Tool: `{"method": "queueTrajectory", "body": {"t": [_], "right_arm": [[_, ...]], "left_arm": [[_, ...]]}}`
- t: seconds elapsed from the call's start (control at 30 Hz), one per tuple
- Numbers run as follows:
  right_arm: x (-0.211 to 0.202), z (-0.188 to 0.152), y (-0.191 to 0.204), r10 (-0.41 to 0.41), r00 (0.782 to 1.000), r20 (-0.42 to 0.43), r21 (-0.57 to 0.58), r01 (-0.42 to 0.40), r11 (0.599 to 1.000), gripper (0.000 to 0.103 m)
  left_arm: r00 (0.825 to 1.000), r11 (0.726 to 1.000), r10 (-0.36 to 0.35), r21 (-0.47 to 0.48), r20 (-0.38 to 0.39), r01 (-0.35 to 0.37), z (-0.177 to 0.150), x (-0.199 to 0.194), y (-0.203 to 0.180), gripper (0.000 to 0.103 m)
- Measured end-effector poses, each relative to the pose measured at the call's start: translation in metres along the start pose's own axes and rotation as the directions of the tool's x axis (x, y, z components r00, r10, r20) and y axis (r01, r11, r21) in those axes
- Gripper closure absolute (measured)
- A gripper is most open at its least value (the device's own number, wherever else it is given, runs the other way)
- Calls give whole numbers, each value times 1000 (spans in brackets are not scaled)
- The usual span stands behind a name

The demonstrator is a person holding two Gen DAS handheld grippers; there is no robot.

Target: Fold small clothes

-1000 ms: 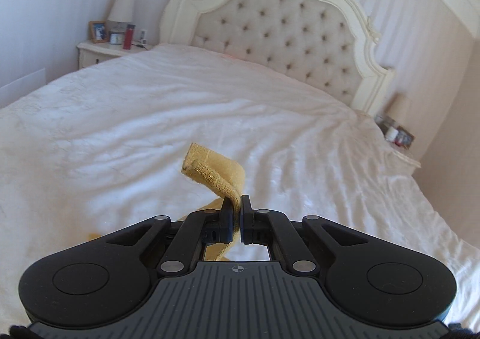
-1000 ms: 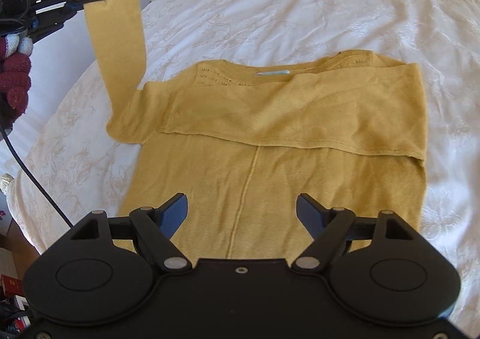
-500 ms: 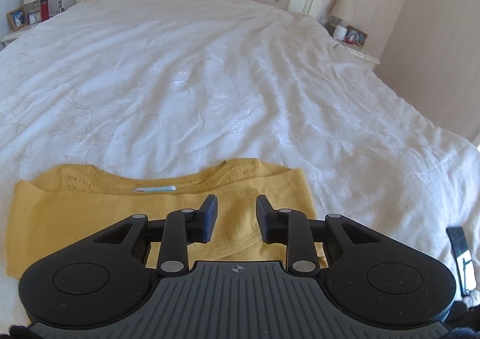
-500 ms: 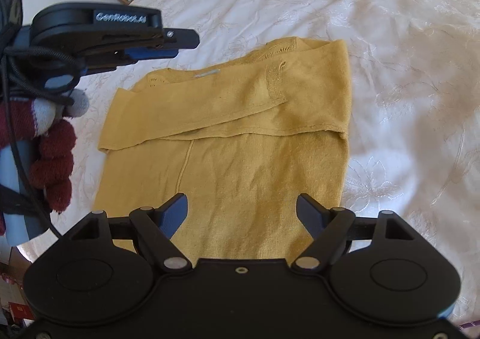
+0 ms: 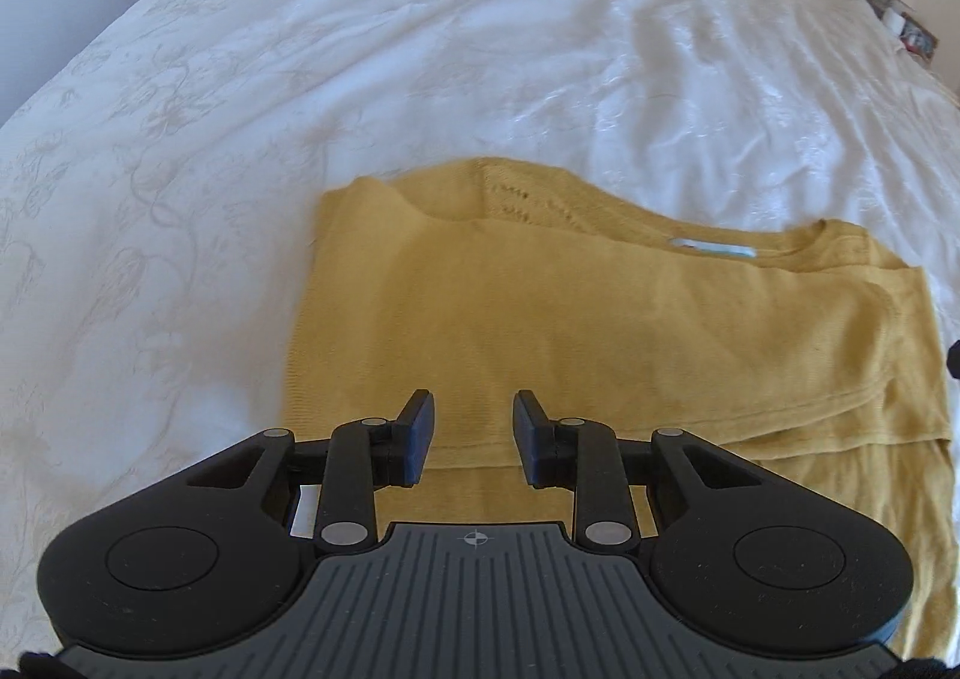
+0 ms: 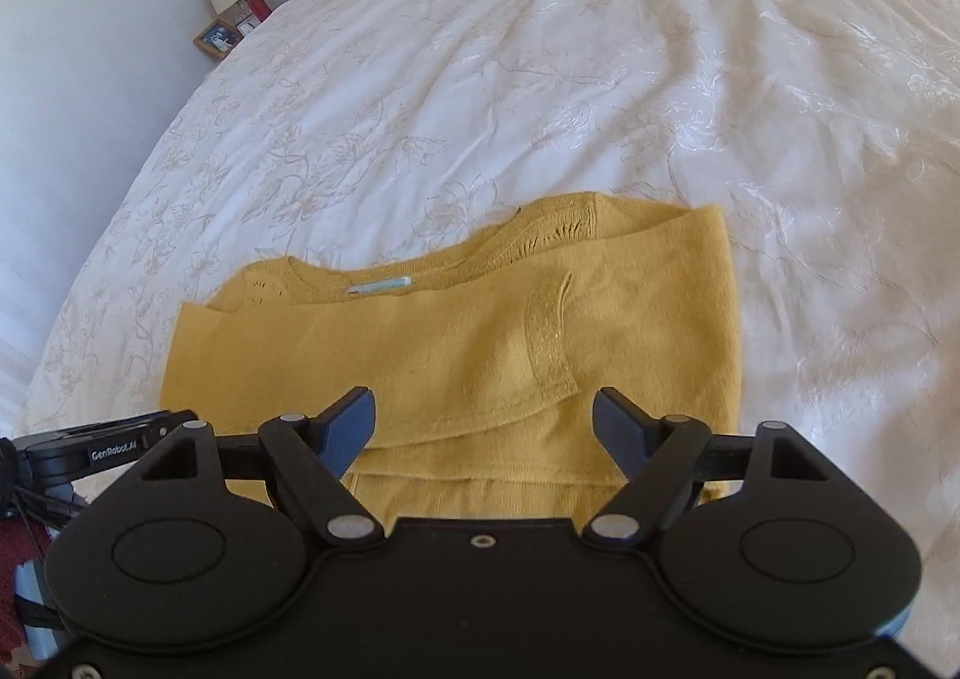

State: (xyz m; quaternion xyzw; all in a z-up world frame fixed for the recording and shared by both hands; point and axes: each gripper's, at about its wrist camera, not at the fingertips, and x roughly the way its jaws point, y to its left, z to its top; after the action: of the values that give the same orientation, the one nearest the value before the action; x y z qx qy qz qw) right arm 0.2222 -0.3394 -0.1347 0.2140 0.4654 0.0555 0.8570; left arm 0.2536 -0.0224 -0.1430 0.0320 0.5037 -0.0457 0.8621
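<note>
A mustard-yellow sweater lies flat on the white bed, neckline and pale label pointing away from me. Both sleeves are folded in across the chest, and one ribbed cuff lies on top. My left gripper hovers open just over the near left part of the folded sleeve, with nothing between its pads. The right gripper stands wide open above the sweater, over the sleeve hems, and holds nothing. From the right wrist view the left gripper shows low at the left edge.
Embroidered white bedding spreads far beyond the sweater on every side. A nightstand with a lamp, a photo frame and small items stands at the far left, another with small items at the far right. The bed's left edge drops off nearby.
The left gripper let go of the raised sleeve, which now lies folded across the chest, and it sank toward the sweater. The right gripper slid nearer the neckline, still open.
</note>
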Motion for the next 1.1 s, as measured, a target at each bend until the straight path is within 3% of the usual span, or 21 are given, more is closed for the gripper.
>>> {"method": "queueTrajectory", "body": {"t": [0.23,0.5,0.6,0.63,0.67,0.7,0.87,0.93,1.03,1.1], "right_arm": [[44,17,-2,-19,998,-60,-23,18,1000,23],[73,21,-6,-41,994,-101,-29,38,999,33],[74,22,-5,-73,993,-90,-30,70,997,46],[74,22,-4,-75,993,-90,-31,72,997,57],[73,23,-3,-77,993,-92,-36,74,997,78],[71,24,0,-70,993,-95,-45,66,997,87],[25,36,23,103,993,-52,-79,-107,991,88],[0,41,27,127,992,-8,-94,-127,987,88],[-11,45,12,82,997,7,-58,-82,995,88],[-1,42,-3,-10,1000,-20,-73,8,997,88]], "left_arm": [[995,998,0,-61,-99,-6,-4,37,21,74],[997,996,-26,-88,-78,19,-8,29,29,73],[998,995,-16,-104,-56,10,-11,18,34,73],[999,994,-13,-106,-48,7,-12,14,36,73],[999,994,-9,-106,-39,5,-13,9,37,73],[1000,994,-5,-106,-29,2,-13,4,38,73],[999,996,19,-94,41,-15,-9,-17,44,73],[997,996,22,-87,73,-15,-5,-23,46,73],[995,998,13,-69,97,-7,2,-26,44,72],[995,999,8,-54,99,-2,7,-22,38,72]]}}
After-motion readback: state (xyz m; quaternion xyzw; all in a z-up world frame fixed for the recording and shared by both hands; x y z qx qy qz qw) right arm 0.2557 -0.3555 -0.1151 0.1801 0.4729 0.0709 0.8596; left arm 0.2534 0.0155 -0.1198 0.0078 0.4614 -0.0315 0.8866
